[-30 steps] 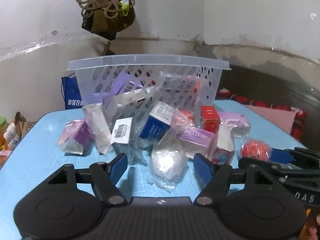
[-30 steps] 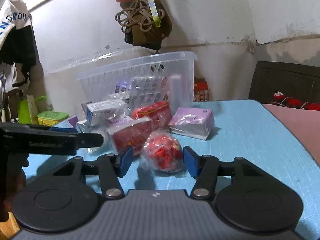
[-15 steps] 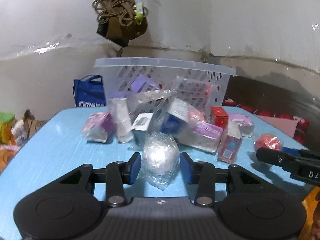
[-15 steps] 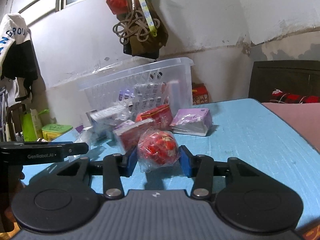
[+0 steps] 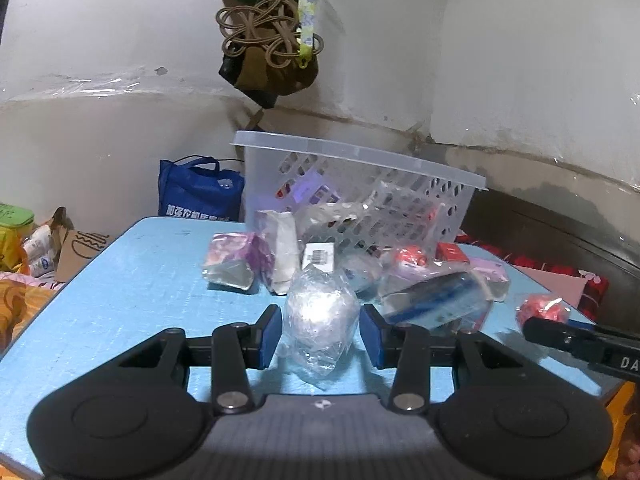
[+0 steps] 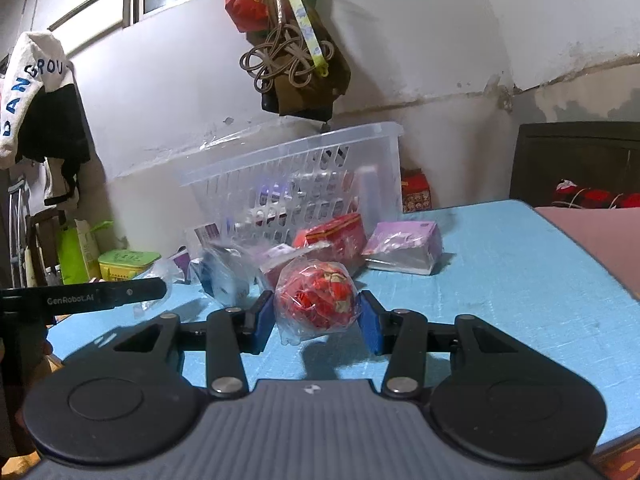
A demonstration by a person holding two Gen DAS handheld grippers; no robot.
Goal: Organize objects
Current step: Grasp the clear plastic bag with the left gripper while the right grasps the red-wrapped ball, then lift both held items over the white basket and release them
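Basket [image 5: 360, 184] lies straight ahead of both my grippers, left [image 5: 320, 334] clamping the silvery wrapped ball [image 5: 320, 320], right [image 6: 316, 318] the red one [image 6: 316, 296].

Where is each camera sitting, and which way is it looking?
Left wrist: rides on the left gripper, looks along its fingers at a silver wrapped ball they hold; the right gripper's tip shows at right.
Right wrist: rides on the right gripper, looks along its fingers at a red wrapped ball they hold; the left gripper's side shows at left.
Both see the clear basket on the blue table.
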